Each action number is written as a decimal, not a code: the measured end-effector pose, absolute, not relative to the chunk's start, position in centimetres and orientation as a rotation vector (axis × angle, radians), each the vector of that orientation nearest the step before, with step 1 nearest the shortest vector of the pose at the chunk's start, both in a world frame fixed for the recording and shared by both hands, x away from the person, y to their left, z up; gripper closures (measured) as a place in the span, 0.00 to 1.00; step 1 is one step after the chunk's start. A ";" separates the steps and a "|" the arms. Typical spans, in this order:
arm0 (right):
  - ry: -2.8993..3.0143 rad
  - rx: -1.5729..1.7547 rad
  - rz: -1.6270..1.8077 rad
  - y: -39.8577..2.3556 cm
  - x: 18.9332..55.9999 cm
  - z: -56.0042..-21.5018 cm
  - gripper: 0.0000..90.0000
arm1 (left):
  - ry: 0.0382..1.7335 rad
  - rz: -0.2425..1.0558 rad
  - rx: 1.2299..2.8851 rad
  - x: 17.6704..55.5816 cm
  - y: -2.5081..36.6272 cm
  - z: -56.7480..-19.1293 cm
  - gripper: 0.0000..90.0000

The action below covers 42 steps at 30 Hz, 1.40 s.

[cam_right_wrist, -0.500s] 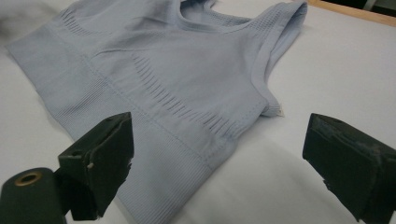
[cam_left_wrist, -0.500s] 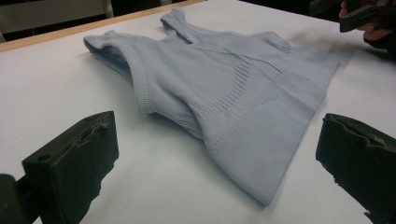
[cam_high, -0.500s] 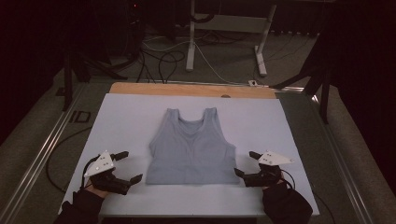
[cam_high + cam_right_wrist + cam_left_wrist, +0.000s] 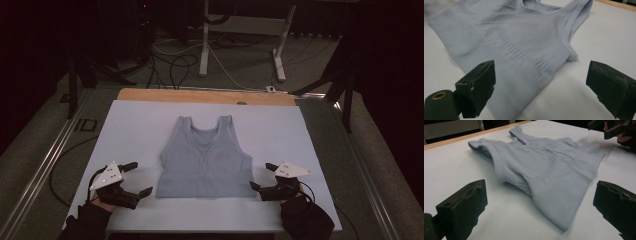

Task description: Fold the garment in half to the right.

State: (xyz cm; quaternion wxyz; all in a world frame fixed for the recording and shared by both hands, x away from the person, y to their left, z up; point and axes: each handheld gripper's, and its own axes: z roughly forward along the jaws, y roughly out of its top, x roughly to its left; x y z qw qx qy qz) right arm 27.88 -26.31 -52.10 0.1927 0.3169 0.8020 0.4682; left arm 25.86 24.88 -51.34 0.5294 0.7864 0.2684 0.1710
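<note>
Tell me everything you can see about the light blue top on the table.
The top is a pale grey-blue sleeveless garment of ribbed knit fabric, with two broad shoulder straps, a scooped neck and a wide ribbed band along the hem. It lies flat and spread out on the white table, straps pointing away from the person, hem toward them. Nothing grips it: the left gripper and right gripper sit open beside its lower corners, apparently not touching it.

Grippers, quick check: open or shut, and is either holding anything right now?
Left gripper: open, holding nothing, beside the pale blue ribbed knit tank top.
Right gripper: open, holding nothing, at the top's other lower corner.
</note>
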 end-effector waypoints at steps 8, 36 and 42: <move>2.245 0.903 1.313 -26.1 27.8 -51.8 0.10 | 0.640 0.400 1.884 25.9 24.8 -51.3 0.00; 2.217 0.801 1.341 -23.0 30.3 -44.3 0.10 | 0.593 0.367 1.930 26.5 23.7 -47.5 0.00; 2.231 0.735 1.348 -21.3 31.9 -43.0 0.10 | 0.586 0.364 1.950 26.4 23.1 -46.6 0.00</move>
